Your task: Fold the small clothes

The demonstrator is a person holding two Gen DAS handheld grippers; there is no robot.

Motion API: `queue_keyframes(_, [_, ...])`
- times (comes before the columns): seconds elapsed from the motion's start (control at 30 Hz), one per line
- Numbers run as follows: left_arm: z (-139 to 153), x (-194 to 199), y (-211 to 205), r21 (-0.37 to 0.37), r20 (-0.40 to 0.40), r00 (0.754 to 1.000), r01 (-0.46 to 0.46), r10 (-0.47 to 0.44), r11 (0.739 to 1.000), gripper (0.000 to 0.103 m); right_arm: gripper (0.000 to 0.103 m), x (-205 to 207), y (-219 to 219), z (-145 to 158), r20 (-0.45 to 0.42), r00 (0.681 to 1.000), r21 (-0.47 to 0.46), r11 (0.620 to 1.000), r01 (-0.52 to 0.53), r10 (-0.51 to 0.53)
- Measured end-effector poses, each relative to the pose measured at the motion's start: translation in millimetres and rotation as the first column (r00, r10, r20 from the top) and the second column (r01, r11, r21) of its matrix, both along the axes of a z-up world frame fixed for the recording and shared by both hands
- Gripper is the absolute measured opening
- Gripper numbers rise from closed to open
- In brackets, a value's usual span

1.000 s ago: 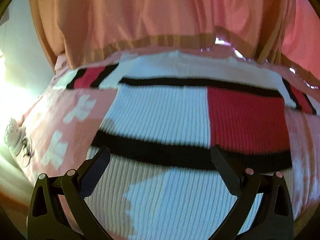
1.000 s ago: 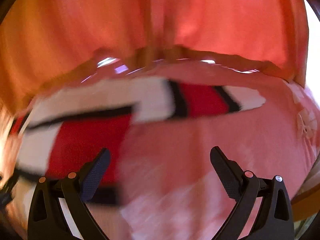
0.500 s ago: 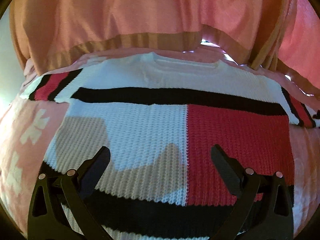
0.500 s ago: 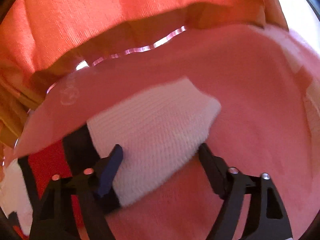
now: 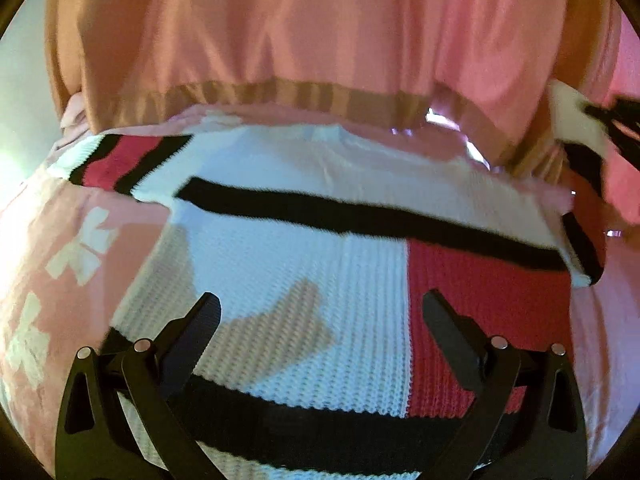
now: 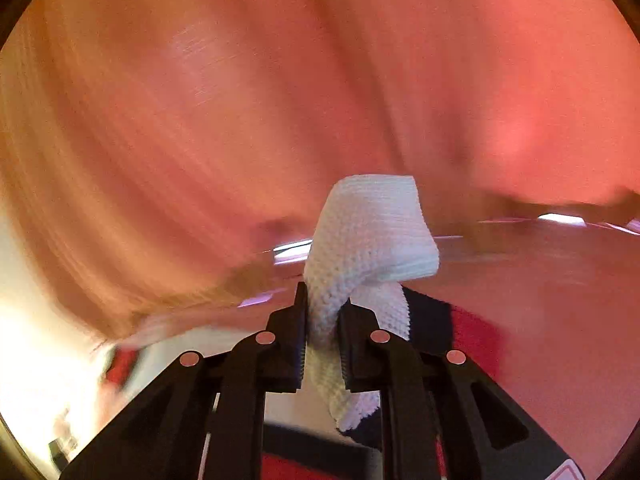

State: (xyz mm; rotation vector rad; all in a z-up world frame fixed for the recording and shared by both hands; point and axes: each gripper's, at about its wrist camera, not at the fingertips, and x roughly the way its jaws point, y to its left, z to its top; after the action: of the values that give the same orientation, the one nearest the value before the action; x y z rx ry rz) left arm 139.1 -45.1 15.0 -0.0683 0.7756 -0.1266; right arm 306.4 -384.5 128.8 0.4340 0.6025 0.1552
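A small knit sweater (image 5: 304, 264), white with black stripes and red blocks, lies flat on a pink cloth-covered surface (image 5: 76, 240). My left gripper (image 5: 320, 308) is open and hovers just above the sweater's body, holding nothing. My right gripper (image 6: 324, 312) is shut on the white cuff of the sweater's right sleeve (image 6: 368, 240) and holds it lifted off the surface. In the left wrist view that lifted sleeve (image 5: 572, 124) and my right gripper show at the far right edge.
A person in a pink top with a tan hem (image 5: 300, 96) stands close behind the sweater and fills the background of both views. The pink cloth has white flower shapes (image 5: 84, 248) at the left.
My right gripper has closed on the sleeve cuff and lifted it from the surface. My left gripper has shifted slightly over the sweater and stays open.
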Motion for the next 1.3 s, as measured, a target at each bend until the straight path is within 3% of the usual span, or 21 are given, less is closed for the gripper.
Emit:
queue_keyframes(0.1, [9.1,1.4,14.4,-0.035,0.016,1.000,-0.020,0.021,0.999,0.098,0.017,39.3,109.7,-16.4,-0.041,0.981,-0.005,0.982,-0.189,0.189])
queue_keyframes(0.17, [9.9,6.1,23.4,-0.058,0.006,1.000,-0.028,0.028,0.998,0.098,0.023,61.9,181.9,-49.7,-0.127,0.942,-0.008,0.950,-0.313,0.309])
queue_keyframes(0.27, [2.5,18.6,36.5,-0.086,-0.042,0.999,-0.031,0.027,0.996,0.098,0.025,59.6,226.4,-72.3,-0.169,0.921,-0.076,0.927,-0.367,0.351])
queue_keyframes(0.37, [-6.5,32.2,54.1,-0.134,-0.102,0.993,-0.071,0.058,0.988,0.098,0.034,40.3,203.8,-63.1,-0.139,0.939,-0.112,0.937,-0.330,0.314])
queue_keyframes(0.43, [-9.5,42.7,66.6,-0.206,-0.133,0.988,-0.099,0.072,0.974,0.098,0.058,14.2,165.3,-60.1,-0.136,0.967,-0.178,0.954,-0.239,0.217])
queue_keyframes(0.5, [-10.0,59.4,71.8,-0.233,-0.153,0.984,-0.131,0.096,0.964,0.098,0.060,-23.9,122.6,-65.7,-0.169,0.979,-0.285,0.945,-0.157,0.111])
queue_keyframes(0.6, [-14.5,93.8,65.2,-0.168,-0.143,0.984,-0.127,0.103,0.978,0.098,0.060,-62.7,70.0,-94.9,-0.253,0.967,-0.431,0.897,-0.099,-0.015])
queue_keyframes(0.67, [-32.2,123.2,62.8,-0.131,-0.201,0.974,-0.130,0.102,0.983,0.098,0.060,-75.4,47.1,-117.2,-0.303,0.951,-0.444,0.892,-0.090,-0.054])
queue_keyframes(0.73, [-45.2,136.7,64.3,-0.149,-0.236,0.966,-0.140,0.103,0.979,0.098,0.060,-79.2,35.3,-138.5,-0.333,0.940,-0.422,0.903,-0.085,-0.067])
queue_keyframes(0.8, [-48.8,142.3,62.6,-0.133,-0.196,0.972,-0.161,0.133,0.978,0.095,0.060,-72.7,32.6,-152.6,-0.370,0.927,-0.412,0.906,-0.103,-0.063])
queue_keyframes(0.83, [-47.0,143.2,60.2,-0.123,-0.173,0.975,-0.159,0.137,0.980,0.087,0.059,-67.6,34.7,-154.7,-0.366,0.929,-0.420,0.900,-0.115,-0.052])
queue_keyframes(0.87, [-44.4,146.0,56.6,-0.112,-0.150,0.980,-0.146,0.128,0.983,0.069,0.056,-61.5,37.4,-155.5,-0.344,0.937,-0.432,0.895,-0.111,-0.050])
queue_keyframes(0.9, [-42.7,149.4,53.8,-0.115,-0.138,0.984,-0.127,0.111,0.985,0.056,0.025,-56.6,37.1,-154.1,-0.334,0.942,-0.414,0.904,-0.107,-0.042])
queue_keyframes(0.93, [-42.5,153.1,52.5,-0.130,-0.140,0.986,-0.112,0.093,0.985,0.039,0.012,-52.9,32.0,-153.9,-0.330,0.943,-0.382,0.920,-0.091,-0.044])
queue_keyframes(0.97, [-42.2,157.0,52.5,-0.154,-0.141,0.986,-0.105,0.084,0.982,0.025,0.012,-53.4,23.4,-146.2,-0.300,0.951,-0.335,0.942,-0.027,-0.080])
queue_keyframes(1.03, [-41.1,161.7,54.6,-0.178,-0.132,0.988,-0.109,0.086,0.978,0.017,0.010,-59.0,7.6,-131.1,-0.251,0.960,-0.295,0.954,0.046,-0.124])
queue_keyframes(1.1, [-44.7,166.5,51.5,-0.165,-0.140,0.987,-0.104,0.081,0.981,0.016,0.010,-69.2,-10.9,-127.4,-0.223,0.961,-0.322,0.943,0.086,-0.164])
queue_keyframes(1.2, [-51.0,166.1,34.9,-0.114,-0.116,0.992,-0.066,0.052,0.991,0.016,0.010,-68.1,-31.2,-163.3,-0.337,0.924,-0.301,0.951,0.077,-0.181])
queue_keyframes(1.3, [-48.9,163.1,29.8,-0.086,-0.110,0.992,-0.067,0.057,0.994,0.018,0.014,-69.1,-15.7,-158.4,-0.328,0.930,-0.373,0.927,0.035,-0.167])
